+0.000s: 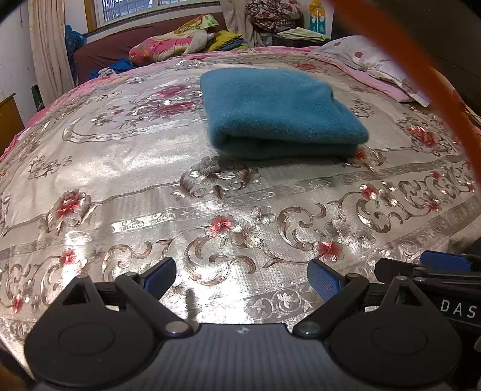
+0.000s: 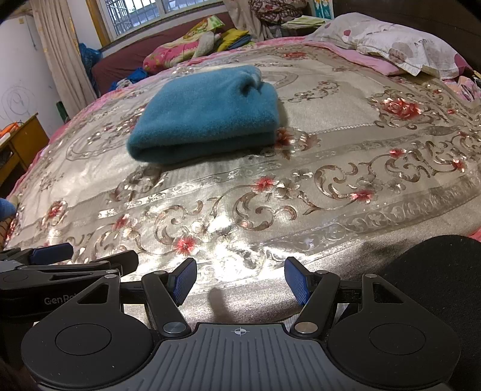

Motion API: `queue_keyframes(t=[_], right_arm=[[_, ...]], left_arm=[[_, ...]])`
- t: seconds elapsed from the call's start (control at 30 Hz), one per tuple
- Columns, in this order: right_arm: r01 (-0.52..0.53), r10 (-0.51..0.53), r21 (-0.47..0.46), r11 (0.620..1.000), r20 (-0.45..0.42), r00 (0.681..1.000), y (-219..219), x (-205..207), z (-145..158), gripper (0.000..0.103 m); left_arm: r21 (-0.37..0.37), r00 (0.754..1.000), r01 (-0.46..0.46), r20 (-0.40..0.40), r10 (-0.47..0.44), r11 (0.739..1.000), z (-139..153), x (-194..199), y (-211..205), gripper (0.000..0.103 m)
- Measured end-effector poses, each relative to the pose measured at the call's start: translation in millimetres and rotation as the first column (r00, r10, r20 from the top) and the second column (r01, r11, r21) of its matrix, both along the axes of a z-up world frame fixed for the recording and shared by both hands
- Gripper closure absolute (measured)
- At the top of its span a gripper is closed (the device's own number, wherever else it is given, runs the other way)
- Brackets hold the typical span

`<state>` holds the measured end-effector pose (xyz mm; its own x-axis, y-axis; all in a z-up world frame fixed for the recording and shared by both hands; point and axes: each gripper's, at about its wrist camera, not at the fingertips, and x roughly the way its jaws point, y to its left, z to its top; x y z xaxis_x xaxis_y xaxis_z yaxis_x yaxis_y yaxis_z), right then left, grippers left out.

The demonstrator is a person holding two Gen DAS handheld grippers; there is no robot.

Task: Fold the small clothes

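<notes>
Nearest in the left wrist view, the left gripper (image 1: pixel 240 278) is spread wide, its blue-padded fingers (image 1: pixel 323 281) apart with nothing between them, held low over the glossy floral bedspread (image 1: pixel 120 168). The right gripper (image 2: pixel 240 279) is likewise spread and empty over the near edge of the same bedspread (image 2: pixel 345 144). The two sit just beside each other: the right gripper's blue-tipped finger shows at the right border of the left view (image 1: pixel 445 264), and the left gripper's finger shows at the left border of the right view (image 2: pixel 51 252).

Farther up the bed, well apart from both grippers, lies the teal fleece garment (image 1: pixel 276 111), folded into a thick rectangle with its rounded fold edge facing the cameras. In the right wrist view the same garment (image 2: pixel 207 117) lies left of centre, its far right corner slightly bunched.

Beyond it, at the bed's right side, rests a spotted pillow (image 2: pixel 399 45) on pink bedding. Farther back is a dark red sofa (image 1: pixel 120 42) heaped with a floral pillow (image 1: pixel 162 48) and loose clothes, under a window (image 2: pixel 156 12) with a beige curtain (image 1: pixel 49 45) at the left
</notes>
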<state>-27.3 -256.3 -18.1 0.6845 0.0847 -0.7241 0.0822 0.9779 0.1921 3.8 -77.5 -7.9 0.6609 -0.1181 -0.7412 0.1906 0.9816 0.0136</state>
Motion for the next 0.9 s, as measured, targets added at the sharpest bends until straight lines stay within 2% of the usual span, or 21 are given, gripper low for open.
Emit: queue_keyframes(t=[0.9], right_arm=[[0.001,-0.001,0.005,1.0,-0.002,1.0,-1.5,0.2,-0.2,0.038]], left_arm=[[0.0,1.0,-0.006,-0.007,0.006,1.0,0.7,-0.4,-2.4,0.006]])
